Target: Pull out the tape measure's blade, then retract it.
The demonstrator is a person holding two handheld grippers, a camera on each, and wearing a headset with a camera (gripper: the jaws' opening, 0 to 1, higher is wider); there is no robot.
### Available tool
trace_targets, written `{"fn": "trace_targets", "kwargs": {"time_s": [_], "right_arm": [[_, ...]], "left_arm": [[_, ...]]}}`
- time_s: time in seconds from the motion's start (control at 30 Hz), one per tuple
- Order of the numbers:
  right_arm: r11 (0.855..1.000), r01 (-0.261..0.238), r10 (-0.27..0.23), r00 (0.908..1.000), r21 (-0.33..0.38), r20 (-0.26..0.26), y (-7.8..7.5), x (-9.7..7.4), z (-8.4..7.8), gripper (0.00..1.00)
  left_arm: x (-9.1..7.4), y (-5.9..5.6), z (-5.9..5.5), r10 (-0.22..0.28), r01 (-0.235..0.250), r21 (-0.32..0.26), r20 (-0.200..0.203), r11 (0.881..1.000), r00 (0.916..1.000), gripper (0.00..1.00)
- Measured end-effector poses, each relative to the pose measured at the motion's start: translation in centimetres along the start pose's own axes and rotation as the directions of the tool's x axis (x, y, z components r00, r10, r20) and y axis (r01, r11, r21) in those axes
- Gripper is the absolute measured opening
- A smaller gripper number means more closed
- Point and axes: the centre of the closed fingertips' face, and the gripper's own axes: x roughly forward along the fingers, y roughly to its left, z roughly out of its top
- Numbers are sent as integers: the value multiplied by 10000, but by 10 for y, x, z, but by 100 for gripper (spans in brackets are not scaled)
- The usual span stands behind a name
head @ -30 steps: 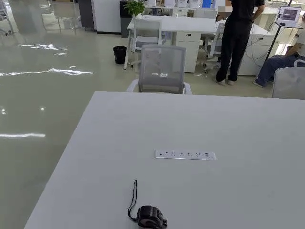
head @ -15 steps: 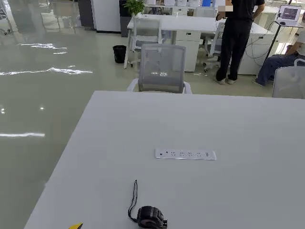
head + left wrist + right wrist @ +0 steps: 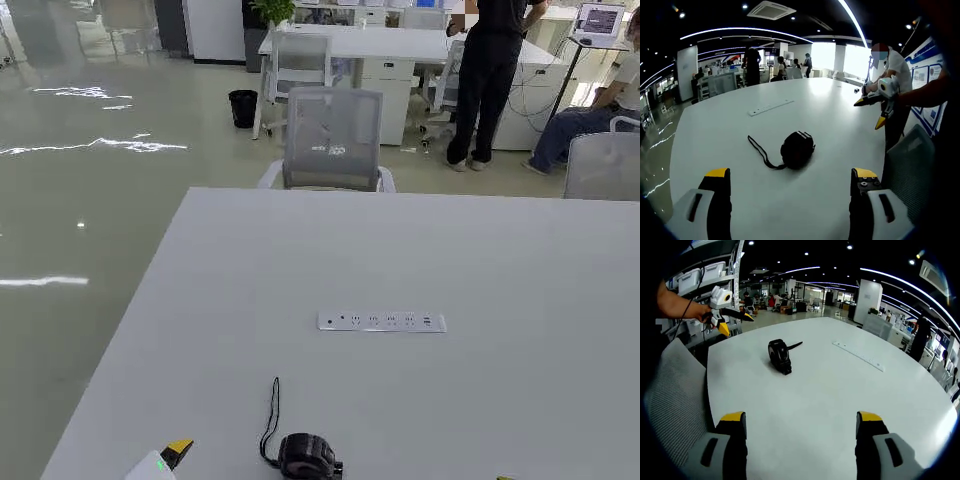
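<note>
Close to the table's near edge lies the tape measure, while my left gripper and right gripper hang spread wide and empty, short of it; a glancing pinch, I judge, could skid it off that edge.

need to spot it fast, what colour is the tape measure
The tape measure is black, clearest in the left gripper view.

Glossy grey floor; white workbench; grey mesh chair; white desks behind; ceiling light strips
</note>
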Motion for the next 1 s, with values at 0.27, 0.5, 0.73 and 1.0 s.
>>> {"fn": "trace_targets", "kwargs": {"time_s": [0.27,0.5,0.73,1.0], "right_arm": [[9971,-606,604,9982,-456,-72,1,24,13,90],[9921,-1036,1033,9946,-705,-84,3,47,30,88],[9820,-1456,1451,9893,-1205,-129,9,69,43,85],[9710,-1775,1719,9839,-1602,-480,12,90,43,80]], "left_arm": [[23,3,9,-511,545,784,-438,9954,9977,99],[39,5,10,-842,938,1311,-771,9869,9935,99],[54,8,11,-1219,1457,2019,-1258,9685,9845,95],[70,9,8,-1531,1914,2420,-1686,9512,9737,92]]}}
